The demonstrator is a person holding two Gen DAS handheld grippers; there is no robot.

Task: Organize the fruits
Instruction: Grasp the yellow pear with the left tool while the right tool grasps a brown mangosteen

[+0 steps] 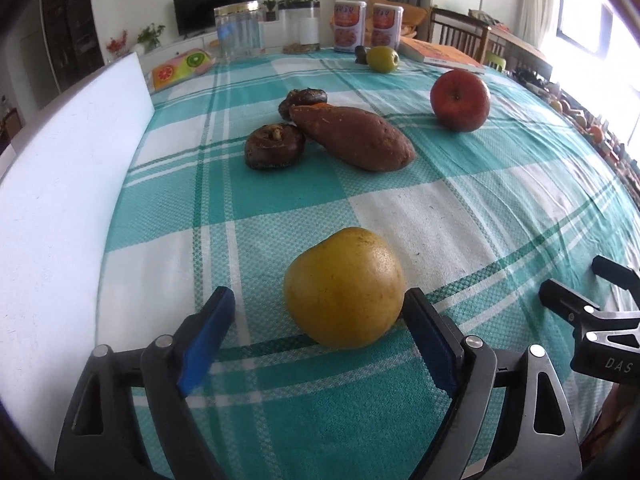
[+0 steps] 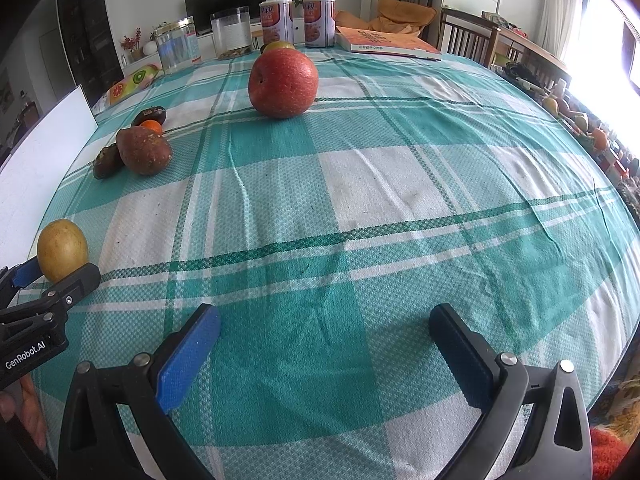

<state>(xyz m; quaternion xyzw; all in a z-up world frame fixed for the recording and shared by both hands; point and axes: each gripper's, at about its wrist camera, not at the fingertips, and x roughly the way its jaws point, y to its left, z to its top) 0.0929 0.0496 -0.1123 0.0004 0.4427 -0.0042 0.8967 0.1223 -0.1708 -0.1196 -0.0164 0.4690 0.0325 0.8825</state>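
The left gripper (image 1: 320,320) stands wide open around the yellow pear (image 1: 344,288), its right finger touching the skin. The pear looks firm, smooth, moderately heavy (bruisable); best pinched across its widest middle. The right gripper (image 2: 324,344) gapes empty.

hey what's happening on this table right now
A person is sorting fruit with two handheld grippers. The left gripper is open around a yellow pear on the checked tablecloth, one pad touching it, not yet clamped. The right gripper is open and empty. A red apple and a sweet potato lie farther back.
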